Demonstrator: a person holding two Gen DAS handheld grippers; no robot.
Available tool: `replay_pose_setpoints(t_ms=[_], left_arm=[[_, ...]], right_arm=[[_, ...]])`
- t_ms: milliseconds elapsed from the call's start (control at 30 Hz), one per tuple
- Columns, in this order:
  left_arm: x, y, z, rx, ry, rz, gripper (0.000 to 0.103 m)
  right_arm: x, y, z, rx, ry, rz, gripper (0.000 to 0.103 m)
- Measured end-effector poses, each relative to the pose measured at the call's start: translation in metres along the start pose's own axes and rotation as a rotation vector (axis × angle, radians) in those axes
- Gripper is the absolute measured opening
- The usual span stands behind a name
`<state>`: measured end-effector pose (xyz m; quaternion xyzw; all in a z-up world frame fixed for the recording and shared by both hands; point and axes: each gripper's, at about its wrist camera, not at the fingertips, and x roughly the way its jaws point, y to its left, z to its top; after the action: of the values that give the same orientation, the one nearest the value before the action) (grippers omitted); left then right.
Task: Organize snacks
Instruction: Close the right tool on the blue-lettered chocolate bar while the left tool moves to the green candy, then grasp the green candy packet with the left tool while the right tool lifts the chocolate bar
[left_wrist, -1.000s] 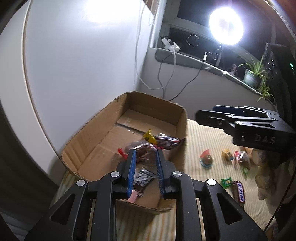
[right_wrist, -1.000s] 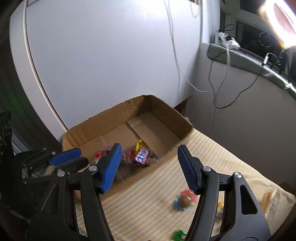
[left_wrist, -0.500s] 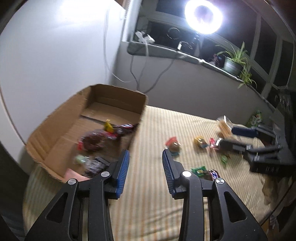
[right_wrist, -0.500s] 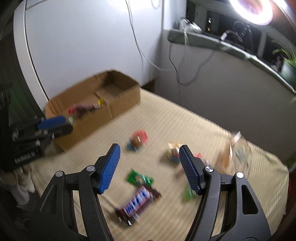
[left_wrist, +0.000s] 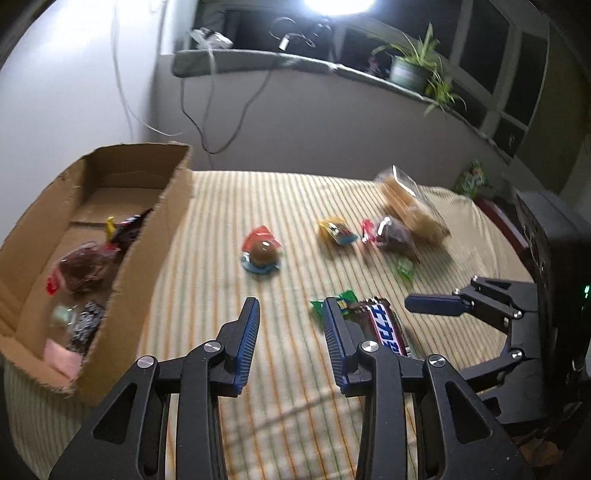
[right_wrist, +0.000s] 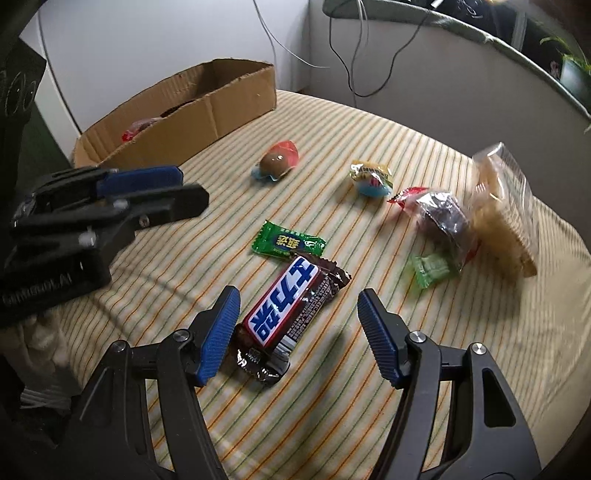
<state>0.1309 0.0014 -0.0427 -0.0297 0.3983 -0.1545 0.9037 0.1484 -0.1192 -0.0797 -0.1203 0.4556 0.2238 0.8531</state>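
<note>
A cardboard box (left_wrist: 162, 236) on the left holds several wrapped snacks (left_wrist: 81, 269); it also shows in the right wrist view (right_wrist: 207, 110). A Snickers bar (right_wrist: 288, 310) lies on the striped cloth, with a green candy (right_wrist: 288, 243) just beyond it. My right gripper (right_wrist: 299, 321) is open and empty, its jaws on either side of the bar's near end. My left gripper (left_wrist: 290, 325) is open and empty above the cloth, right of the box. A brown chocolate egg (left_wrist: 263, 253), a yellow-blue sweet (left_wrist: 338, 230), a dark wrapped cake (right_wrist: 443, 218) and a cracker bag (right_wrist: 502, 206) lie farther off.
A small pale green candy (right_wrist: 432, 271) lies by the dark cake. Cables (left_wrist: 199, 122) hang down the wall behind the box. A windowsill with a potted plant (left_wrist: 413, 68) runs along the back. A black case (left_wrist: 554, 258) stands at the right.
Both grippers have swung away from the box to the loose snacks. The left gripper has opened wider. The right gripper has come down close over the Snickers bar.
</note>
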Motion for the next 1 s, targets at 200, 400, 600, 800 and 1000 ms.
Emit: replay_pose_setpoints(t_ms=[200,400,600,800,1000], left_arm=[[0.014,-0.009,-0.001,0.064,0.042,0.004,0.033],[0.029,-0.021,-0.001,0.153,0.084,0.001,0.033],[0.045,-0.035,0.003,0.234,0.129,-0.027,0.033],[0.063,-0.047,0.010,0.320,0.166,-0.024,0.033],[0.070,-0.052,0.011,0.359,0.195,-0.045,0.033]], right_arm=[[0.005,-0.008,0.002,0.016,0.017,0.000,0.059],[0.010,-0.021,0.004,0.038,0.034,-0.009,0.040],[0.006,-0.045,-0.001,0.070,0.041,-0.034,0.031],[0.001,-0.065,-0.008,0.093,0.045,-0.046,0.031],[0.000,-0.070,-0.011,0.093,0.043,-0.042,0.031]])
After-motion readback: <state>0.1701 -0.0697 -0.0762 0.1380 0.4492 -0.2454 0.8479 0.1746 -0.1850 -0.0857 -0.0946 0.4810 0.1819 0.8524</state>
